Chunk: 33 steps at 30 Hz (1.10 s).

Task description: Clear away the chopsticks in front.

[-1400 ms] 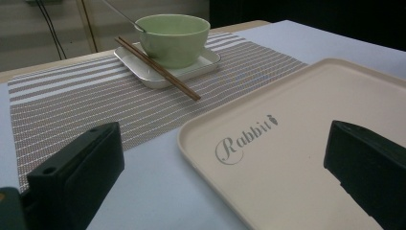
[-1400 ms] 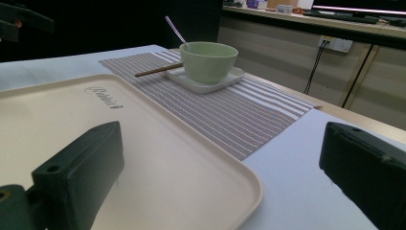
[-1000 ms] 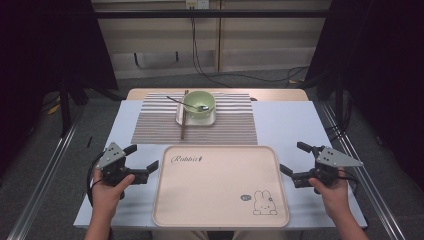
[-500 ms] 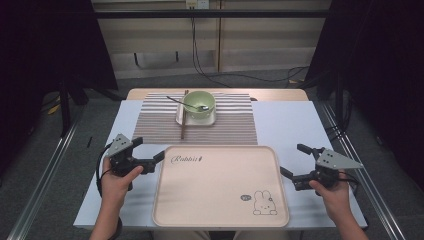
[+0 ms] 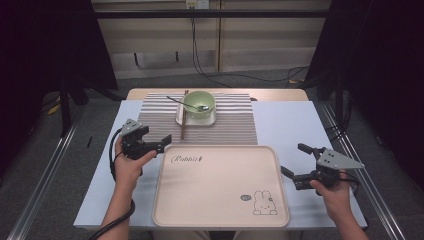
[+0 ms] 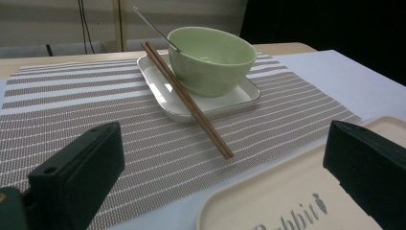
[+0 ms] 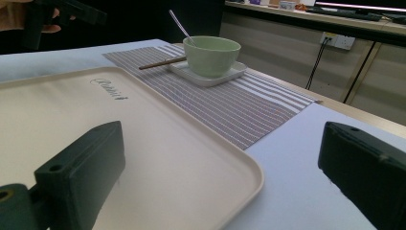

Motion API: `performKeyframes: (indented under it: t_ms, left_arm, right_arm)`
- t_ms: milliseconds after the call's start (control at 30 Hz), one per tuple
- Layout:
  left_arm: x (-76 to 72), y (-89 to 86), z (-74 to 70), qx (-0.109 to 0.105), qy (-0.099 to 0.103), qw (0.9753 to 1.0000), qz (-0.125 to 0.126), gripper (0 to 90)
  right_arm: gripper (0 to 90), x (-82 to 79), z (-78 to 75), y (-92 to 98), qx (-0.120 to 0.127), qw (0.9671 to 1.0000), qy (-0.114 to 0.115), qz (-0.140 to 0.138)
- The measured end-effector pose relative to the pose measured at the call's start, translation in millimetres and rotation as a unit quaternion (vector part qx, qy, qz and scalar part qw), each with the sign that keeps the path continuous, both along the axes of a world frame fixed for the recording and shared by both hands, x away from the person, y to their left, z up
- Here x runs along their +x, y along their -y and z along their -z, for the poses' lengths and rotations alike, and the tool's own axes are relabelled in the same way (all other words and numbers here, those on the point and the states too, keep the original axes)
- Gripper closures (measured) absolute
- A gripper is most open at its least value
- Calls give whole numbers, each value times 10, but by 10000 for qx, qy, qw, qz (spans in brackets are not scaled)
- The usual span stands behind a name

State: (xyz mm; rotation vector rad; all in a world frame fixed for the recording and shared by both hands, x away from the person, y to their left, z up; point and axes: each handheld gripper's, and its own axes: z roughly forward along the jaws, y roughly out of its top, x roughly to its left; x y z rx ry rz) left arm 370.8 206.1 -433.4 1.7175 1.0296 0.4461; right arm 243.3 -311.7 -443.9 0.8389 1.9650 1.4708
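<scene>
A pale green bowl (image 5: 199, 104) (image 6: 210, 60) (image 7: 210, 55) with a metal spoon (image 5: 177, 101) (image 6: 151, 26) in it stands on a white square plate (image 5: 181, 120) (image 6: 158, 84) on a striped placemat (image 5: 225, 127). Brown chopsticks (image 5: 183, 117) (image 6: 186, 98) lean on the plate's left rim. A cream rabbit tray (image 5: 220, 185) lies in front. My left gripper (image 5: 165, 143) (image 6: 225, 143) is open at the tray's far left corner, jaws towards the chopsticks. My right gripper (image 5: 291, 158) (image 7: 220, 153) is open beside the tray's right edge, holding nothing.
A pale blue cloth (image 5: 290, 120) covers the table under the mat and tray. Metal rails (image 5: 45, 170) run along both sides of the table. Cables (image 5: 200, 60) hang down the back wall. The left gripper (image 7: 62, 12) shows far off in the right gripper view.
My left gripper has moved forward and to the right, from beside the tray's left edge up to its far left corner. The right gripper has stayed in place.
</scene>
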Motion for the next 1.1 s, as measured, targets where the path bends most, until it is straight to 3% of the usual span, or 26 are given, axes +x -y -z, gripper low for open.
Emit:
performKeyframes:
  t_ms: [333, 600, 700, 900, 1033, 1100]
  left_arm:
    - [228, 134, 29, 44, -138, 9993, -333, 46]
    - [383, 245, 83, 68, -215, 9983, -542, 174]
    - [425, 285, 86, 88, -204, 9979, -606, 248]
    - [523, 383, 135, 323, -134, 9962, -796, 362]
    - [598, 440, 176, 498, -146, 9948, -871, 382]
    - [638, 471, 204, 441, -107, 9952, -868, 401]
  right_arm:
    - [17, 18, 0, -2, 12, 10000, 22, 2]
    - [17, 43, 2, -6, 70, 10000, 57, 34]
    - [17, 44, -5, -3, 89, 10000, -31, -28]
    - [17, 68, -2, -6, 79, 10000, 20, -24]
    - [17, 73, -3, -10, 135, 9999, 27, 8]
    - [17, 79, 2, -13, 133, 9999, 49, 31]
